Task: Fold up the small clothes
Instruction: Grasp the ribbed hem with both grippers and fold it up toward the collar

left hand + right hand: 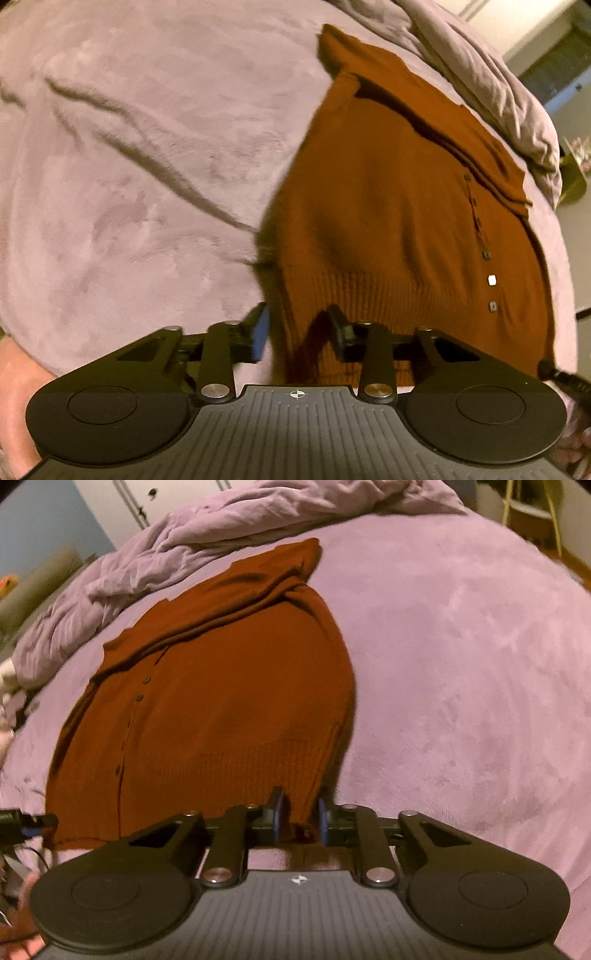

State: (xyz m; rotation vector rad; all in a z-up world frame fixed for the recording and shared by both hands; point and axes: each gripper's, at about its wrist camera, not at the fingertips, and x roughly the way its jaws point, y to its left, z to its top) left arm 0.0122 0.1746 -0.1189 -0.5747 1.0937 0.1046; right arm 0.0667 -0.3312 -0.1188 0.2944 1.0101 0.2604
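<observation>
Cardigan (388, 221): rust-brown, buttoned, spread flat on your bed's lilac blanket (129, 166), hem toward you.
Left tongs (297, 325): spread open astride the hem's corner.
Right tongs (299, 814): pinching the hem's other corner, at 6 o'clock.
Duvet (166, 554): bunched at 11 o'clock.

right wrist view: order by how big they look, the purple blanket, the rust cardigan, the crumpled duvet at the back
1. purple blanket
2. rust cardigan
3. crumpled duvet, though it lies farther from the camera, so its true size is unsure.
</observation>
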